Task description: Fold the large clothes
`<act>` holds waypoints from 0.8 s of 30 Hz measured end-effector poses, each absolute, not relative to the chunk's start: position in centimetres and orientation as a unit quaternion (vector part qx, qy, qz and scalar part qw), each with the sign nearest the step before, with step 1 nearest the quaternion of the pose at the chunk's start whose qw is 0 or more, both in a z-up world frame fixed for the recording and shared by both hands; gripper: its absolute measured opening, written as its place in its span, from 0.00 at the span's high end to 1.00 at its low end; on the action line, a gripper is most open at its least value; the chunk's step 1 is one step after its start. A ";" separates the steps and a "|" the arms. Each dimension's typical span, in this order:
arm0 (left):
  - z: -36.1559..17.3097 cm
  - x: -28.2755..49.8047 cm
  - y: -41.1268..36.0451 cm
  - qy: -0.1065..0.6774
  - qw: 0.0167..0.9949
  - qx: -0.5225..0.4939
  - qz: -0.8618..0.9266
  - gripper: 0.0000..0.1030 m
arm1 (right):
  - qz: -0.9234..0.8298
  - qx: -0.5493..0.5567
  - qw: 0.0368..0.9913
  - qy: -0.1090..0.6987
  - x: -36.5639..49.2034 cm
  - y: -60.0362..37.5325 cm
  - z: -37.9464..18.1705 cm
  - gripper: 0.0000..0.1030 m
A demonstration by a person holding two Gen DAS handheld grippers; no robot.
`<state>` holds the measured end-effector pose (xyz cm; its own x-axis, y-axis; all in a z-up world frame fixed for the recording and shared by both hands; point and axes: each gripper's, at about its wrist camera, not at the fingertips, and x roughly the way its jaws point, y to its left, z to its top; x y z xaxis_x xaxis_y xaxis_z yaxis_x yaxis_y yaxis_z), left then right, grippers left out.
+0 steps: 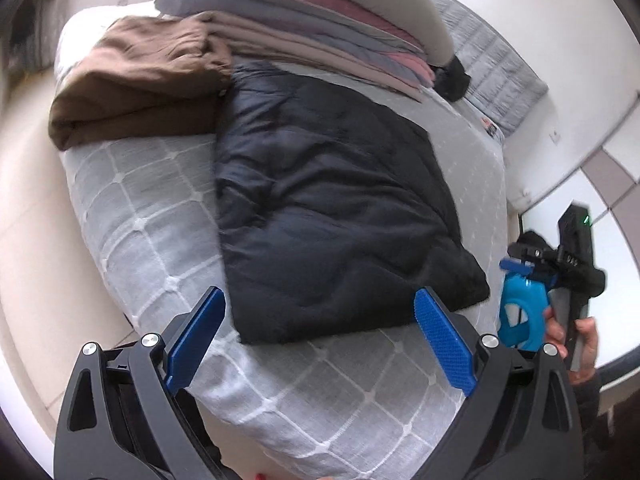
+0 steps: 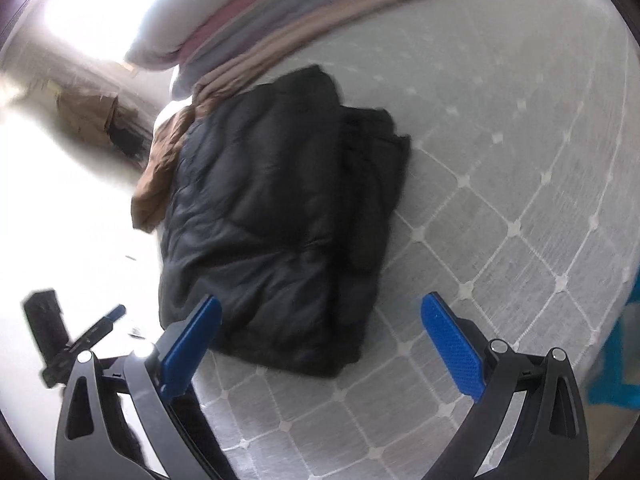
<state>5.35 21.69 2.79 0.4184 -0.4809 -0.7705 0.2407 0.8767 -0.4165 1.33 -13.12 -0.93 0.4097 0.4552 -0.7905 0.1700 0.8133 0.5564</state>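
Note:
A black puffy jacket (image 1: 328,200) lies folded into a rough rectangle on the grey checked bed cover (image 1: 152,240). It also shows in the right wrist view (image 2: 272,216). My left gripper (image 1: 320,300) is open and empty, held above the jacket's near edge. My right gripper (image 2: 320,308) is open and empty, held above the jacket's near corner. The right gripper's body (image 1: 560,280) shows at the right of the left wrist view, off the bed's edge. The left gripper's body (image 2: 72,340) shows at the lower left of the right wrist view.
A folded brown garment (image 1: 140,80) lies beside the jacket on the left. A stack of folded bedding (image 1: 320,32) in pink, grey and beige lies beyond. A small black item (image 1: 452,76) sits by it. A teal object (image 2: 624,360) is at the right edge.

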 end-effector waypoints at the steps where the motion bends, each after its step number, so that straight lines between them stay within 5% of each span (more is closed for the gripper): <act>1: 2.5 6.2 22.5 0.500 0.827 -0.137 -0.220 0.11 | 0.096 0.301 0.780 0.541 1.7 -13.6 -1.6 0.06; 24: -2.5 14.1 23.7 0.518 0.834 -0.097 -0.165 0.11 | 0.191 0.370 0.712 0.566 6.5 -12.8 -8.1 0.06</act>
<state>14.05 23.68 -2.54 0.4093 -0.3763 -0.8312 0.1753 0.9264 -0.3331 6.52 -12.83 -8.05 0.2868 0.6904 -0.6642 0.1469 0.6534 0.7426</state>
